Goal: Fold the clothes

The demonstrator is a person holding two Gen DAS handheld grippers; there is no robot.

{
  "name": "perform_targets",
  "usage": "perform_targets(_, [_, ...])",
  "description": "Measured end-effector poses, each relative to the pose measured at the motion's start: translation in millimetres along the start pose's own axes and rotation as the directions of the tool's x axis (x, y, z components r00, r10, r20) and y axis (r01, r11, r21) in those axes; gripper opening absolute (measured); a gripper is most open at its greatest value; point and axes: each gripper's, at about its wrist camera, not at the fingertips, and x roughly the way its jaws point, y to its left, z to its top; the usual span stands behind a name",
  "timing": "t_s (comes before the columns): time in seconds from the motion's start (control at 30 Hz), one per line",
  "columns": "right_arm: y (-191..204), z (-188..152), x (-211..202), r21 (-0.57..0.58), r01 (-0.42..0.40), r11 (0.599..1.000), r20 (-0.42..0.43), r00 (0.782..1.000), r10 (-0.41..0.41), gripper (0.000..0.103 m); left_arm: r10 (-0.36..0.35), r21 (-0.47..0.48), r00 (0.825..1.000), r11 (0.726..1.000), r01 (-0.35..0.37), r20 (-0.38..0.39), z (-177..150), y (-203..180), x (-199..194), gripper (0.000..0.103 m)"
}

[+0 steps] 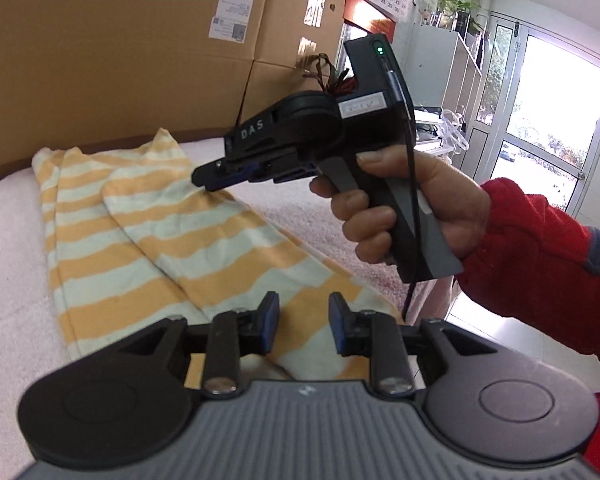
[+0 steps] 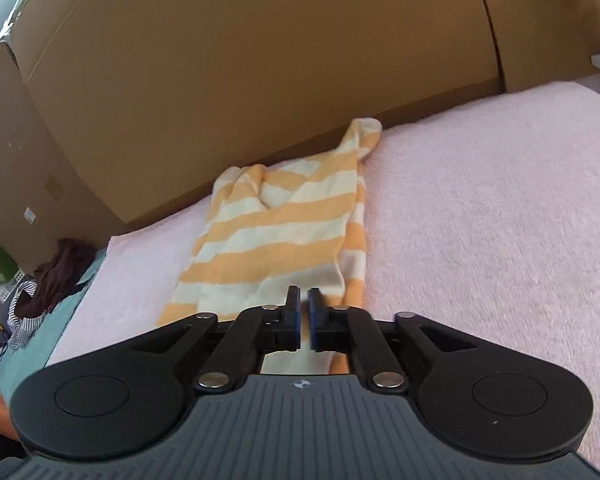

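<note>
While both claws are hovering empty, the fold is waiting on a fresh grip.

Garment: orange-and-cream striped garment [image 2: 284,232] is lying lengthwise on the pink fleece blanket [image 2: 480,200], far end touching the cardboard boxes [image 2: 240,60], partly folded with one layer lapping over another.

Left gripper [image 1: 304,312]: jaws standing apart, nothing between them, hanging over the near hem.

Right gripper [image 2: 304,312]: jaws nearly together with a thin gap, nothing pinched; in the left wrist view it is sitting in the person's hand [image 1: 404,208] above the cloth's right edge.

Step in hand, my read: regrasping for the next fold.

Doing it well: pinching both near corners through all layers, lifting evenly, keeping stripes aligned, laying flat without dragging the blanket.
</note>
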Motion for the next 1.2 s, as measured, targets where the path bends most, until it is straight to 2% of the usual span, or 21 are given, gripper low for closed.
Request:
perform_targets(0.03, [3, 2, 3, -0.016, -0.015, 1.0, -0.008, 1.0, 0.015, 0.015, 0.002, 0.002, 1.0, 1.0, -0.002, 0.002, 2, 3, 2, 0.031])
perform_targets(0.07, [4, 4, 9, -0.034, 0.008, 0.999, -0.025, 1.0, -0.009, 0.016, 0.003, 0.002, 1.0, 1.0, -0.003, -0.008, 4, 5, 7, 0.031])
perform_targets(0.1, [2, 6, 18, -0.046, 0.075, 0.996, -0.04, 0.996, -0.077, 0.015, 0.004, 0.002, 1.0, 1.0, -0.004, -0.022, 5, 7, 13, 0.031])
perform_targets(0.13, [-2, 9, 23, -0.037, 0.111, 0.993, -0.04, 0.993, -0.113, 0.0, -0.003, 0.002, 1.0, 1.0, 0.003, -0.03, 4, 9, 16, 0.031])
perform_targets(0.2, [-13, 20, 29, 0.034, 0.096, 0.995, -0.053, 0.994, -0.095, 0.0, -0.016, 0.006, 0.999, 1.0, 0.017, -0.028, -1, 12, 19, 0.032])
perform_targets(0.27, [-13, 30, 33, 0.037, 0.06, 0.997, -0.03, 0.998, -0.059, 0.014, -0.03, -0.007, 0.999, 1.0, 0.03, -0.015, -5, 16, 16, 0.036])
perform_targets(0.3, [-13, 36, 34, 0.034, 0.042, 0.999, -0.015, 0.999, -0.041, 0.015, -0.039, -0.021, 0.999, 0.999, 0.039, -0.011, -6, 18, 15, 0.039])
perform_targets(0.37, [-13, 44, 51, -0.007, 0.025, 1.0, -0.042, 0.999, -0.025, 0.014, -0.049, -0.038, 0.999, 0.998, 0.049, -0.011, -6, 21, 14, 0.039])
perform_targets(0.4, [-15, 49, 62, -0.025, 0.046, 0.999, -0.053, 0.997, -0.048, 0.013, -0.049, -0.037, 0.999, 0.998, 0.048, -0.013, -7, 20, 13, 0.038])
perform_targets(0.43, [-18, 53, 75, -0.042, 0.077, 0.996, -0.061, 0.995, -0.079, 0.004, -0.049, -0.035, 0.999, 0.998, 0.048, -0.015, -7, 20, 12, 0.038])
perform_targets(0.47, [-23, 58, 84, -0.041, 0.099, 0.994, -0.045, 0.994, -0.1, 0.0, -0.046, -0.028, 0.999, 0.999, 0.046, -0.02, -6, 18, 11, 0.037])
perform_targets(0.53, [-31, 70, 96, -0.036, 0.115, 0.993, -0.003, 0.993, -0.115, 0.0, -0.035, -0.007, 0.999, 0.999, 0.035, -0.028, -1, 16, 8, 0.035])
perform_targets(0.63, [-31, 77, 113, -0.089, 0.16, 0.983, 0.042, 0.987, -0.157, 0.0, -0.001, 0.034, 1.0, 0.999, 0.002, -0.014, 14, 18, 4, 0.035])
perform_targets(0.73, [-38, 80, 119, -0.053, 0.094, 0.994, 0.032, 0.995, -0.093, 0.004, 0.066, 0.058, 0.997, 0.996, -0.068, 0.028, 37, 34, 7, 0.038])
perform_targets(0.83, [-53, 82, 118, 0.039, 0.034, 0.999, 0.033, 0.999, -0.036, 0.004, 0.174, 0.044, 0.984, 0.983, -0.176, 0.04, 59, 59, 30, 0.04])
perform_targets(0.93, [-63, 82, 115, 0.095, -0.012, 0.995, 0.038, 0.999, 0.008, 0.006, 0.272, 0.019, 0.962, 0.962, -0.272, 0.027, 71, 85, 69, 0.036])
perform_targets(1.03, [-63, 83, 102, 0.089, -0.031, 0.996, 0.1, 0.995, 0.022, 0.014, 0.339, -0.013, 0.941, 0.941, -0.34, -0.015, 75, 112, 98, 0.031])
perform_targets(1.07, [-63, 83, 97, 0.086, -0.044, 0.995, 0.127, 0.991, 0.033, 0.02, 0.342, -0.028, 0.939, 0.939, -0.343, -0.037, 76, 119, 103, 0.031])
perform_targets(1.1, [-64, 84, 95, 0.095, -0.08, 0.992, 0.126, 0.99, 0.068, 0.024, 0.334, -0.052, 0.941, 0.94, -0.337, -0.046, 76, 124, 103, 0.033])
perform_targets(1.13, [-66, 85, 94, 0.109, -0.124, 0.986, 0.116, 0.987, 0.111, 0.033, 0.325, -0.079, 0.944, 0.941, -0.328, -0.049, 76, 128, 101, 0.035])
perform_targets(1.2, [-67, 84, 103, 0.145, -0.171, 0.975, 0.046, 0.985, 0.166, 0.036, 0.307, -0.132, 0.95, 0.941, -0.312, -0.054, 75, 137, 98, 0.056])
